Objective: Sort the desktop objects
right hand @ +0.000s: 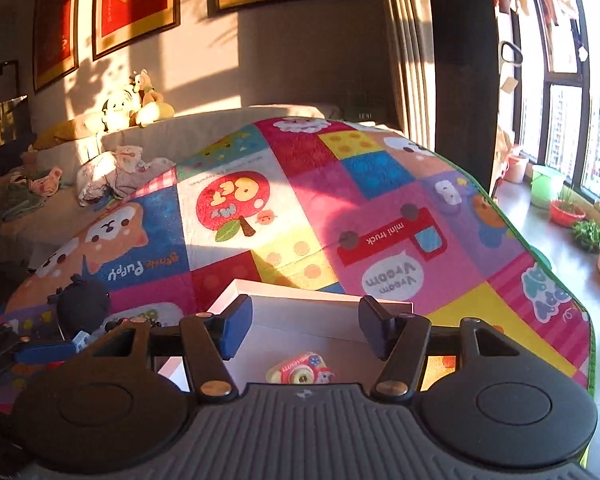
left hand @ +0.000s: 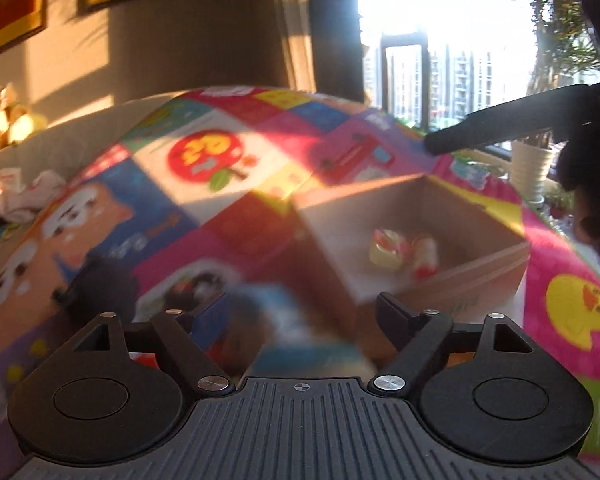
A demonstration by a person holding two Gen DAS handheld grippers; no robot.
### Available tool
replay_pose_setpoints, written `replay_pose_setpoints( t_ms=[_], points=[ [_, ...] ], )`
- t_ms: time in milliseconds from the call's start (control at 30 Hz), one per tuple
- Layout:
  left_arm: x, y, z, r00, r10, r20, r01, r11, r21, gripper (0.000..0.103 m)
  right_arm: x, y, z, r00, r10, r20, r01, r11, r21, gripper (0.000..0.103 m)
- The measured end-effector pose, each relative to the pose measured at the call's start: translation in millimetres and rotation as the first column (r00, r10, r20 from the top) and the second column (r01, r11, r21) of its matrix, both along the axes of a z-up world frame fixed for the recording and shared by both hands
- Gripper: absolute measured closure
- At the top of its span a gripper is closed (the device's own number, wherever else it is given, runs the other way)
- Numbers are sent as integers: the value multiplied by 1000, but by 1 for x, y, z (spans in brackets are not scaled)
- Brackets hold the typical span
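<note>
Above the patchwork cartoon-print play mat [right hand: 340,208] covering the tabletop, both tools are hanging over an open, shallow cardboard box [left hand: 456,276]. Lying on the box floor is a small pink-and-yellow toy camera [right hand: 300,370], apparently already sorted. The right tool [right hand: 306,330] is standing partly open with nothing between its blue pads [right hand: 236,330], directly above the box [right hand: 320,310]. The left tool [left hand: 300,320] is also standing open, its jaws spread wide; below it the left wrist view is badly blurred, and a blue-and-white object [left hand: 284,320] beneath the jaws cannot be identified, nor can it be told whether it is being touched. Remaining outside the box, just beside its left edge, is a round black plush toy [right hand: 82,306], with a small white-and-blue block [right hand: 80,338] near it. The step in hand is judged to be a move from the box toward the next item. To do it well, keep the jaws spread until they are straddling the item, approach the plush from above so the pads are closing across its widest part, and lift clear of the box wall before carrying it over. Soft plush is likely to compress, so close firmly. Avoid dragging the mat, which could shift the box.
</note>
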State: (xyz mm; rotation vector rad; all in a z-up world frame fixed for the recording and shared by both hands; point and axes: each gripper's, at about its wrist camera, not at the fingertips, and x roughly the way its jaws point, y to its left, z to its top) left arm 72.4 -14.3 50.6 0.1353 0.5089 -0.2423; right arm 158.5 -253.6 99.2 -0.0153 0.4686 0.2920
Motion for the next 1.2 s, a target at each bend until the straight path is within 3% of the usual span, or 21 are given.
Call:
replay_pose_setpoints(
  t_ms=[167, 333, 367, 433, 567, 667, 700, 800, 867, 967, 1067, 1200],
  points=[
    [-30, 42, -19, 989, 134, -55, -132, 991, 39, 12, -57, 33, -12, 989, 133, 65, -128, 989, -77, 44],
    [-51, 81, -21, 958, 272, -87, -273, 962, -10, 8, -101, 107, -41, 926, 367, 88, -331, 903, -275, 43],
    [-55, 87, -22, 952, 293, -90, -296, 955, -21, 7, -103, 123, -47, 917, 390, 86, -346, 884, -315, 43],
    [-64, 97, -23, 943, 314, -109, -321, 945, -55, 7, -96, 145, -52, 921, 385, 65, -346, 881, -324, 44],
    [-76, 93, -26, 951, 280, -132, -293, 951, -96, 6, -35, 174, -36, 953, 300, -40, -301, 925, -231, 46],
    [-83, 90, -25, 966, 228, -126, -244, 960, -135, 6, 13, 196, -38, 970, 231, -82, -244, 938, -246, 73],
    [-85, 89, -24, 970, 211, -120, -227, 963, -144, 5, 27, 200, -43, 969, 221, -112, -243, 937, -250, 79],
    [-89, 88, -24, 977, 188, -103, -203, 967, -155, 4, 46, 206, -55, 942, 240, -233, -291, 932, -216, 80],
    [-92, 90, -24, 978, 183, -102, -198, 967, -160, 4, 33, 205, -58, 918, 287, -274, -347, 915, -204, 80],
    [-94, 91, -25, 980, 173, -100, -188, 967, -170, 4, -9, 198, -58, 877, 374, -300, -450, 858, -246, 80],
    [-94, 88, -24, 982, 158, -101, -175, 967, -183, 4, -56, 180, -59, 870, 417, -262, -490, 794, -360, 80],
    [-94, 82, -24, 984, 141, -111, -160, 969, -186, 4, -92, 148, -61, 878, 402, -258, -478, 766, -430, 79]
  ],
)
